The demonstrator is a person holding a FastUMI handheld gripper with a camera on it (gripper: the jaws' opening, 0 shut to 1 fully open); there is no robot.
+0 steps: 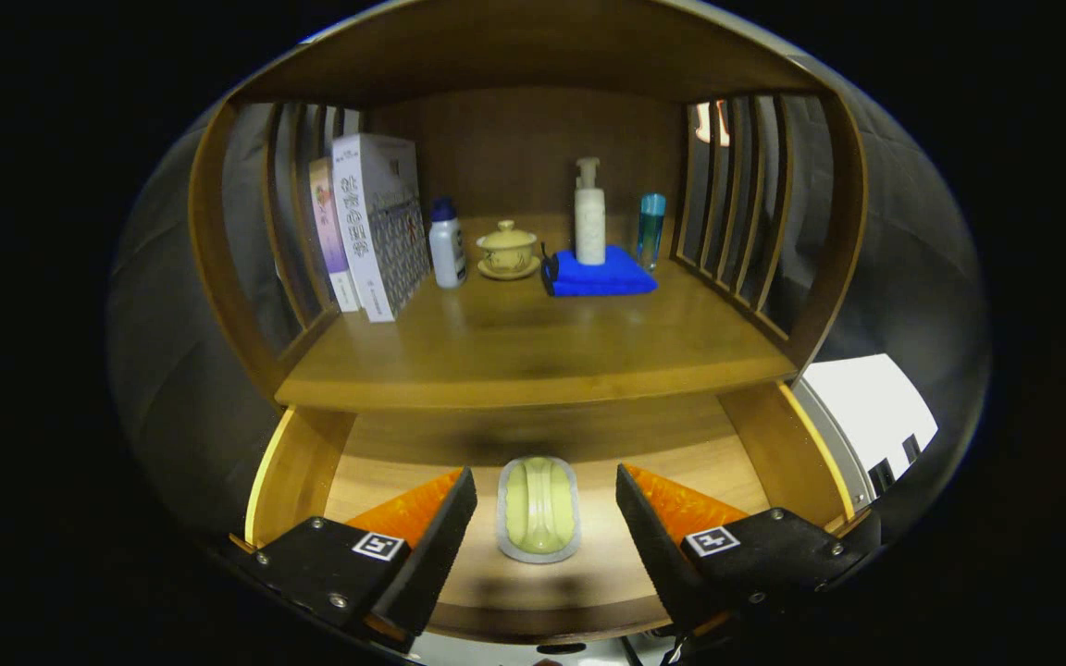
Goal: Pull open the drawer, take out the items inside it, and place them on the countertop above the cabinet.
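Inside open drawer (297, 462): pale green item (539, 509), clear of walls, between released gripper (544, 527) fingers, untouched

A home-like booth: a wooden cabinet (533, 55) with slatted sides holds books (376, 222), a lidded teacup (507, 248), a pump bottle (589, 215) and a folded blue cloth (602, 275) above an open drawer (774, 444).

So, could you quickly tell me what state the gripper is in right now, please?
Gripper: open, holding nothing; its fingers sit either side of the pale green item in the open drawer, not touching it.
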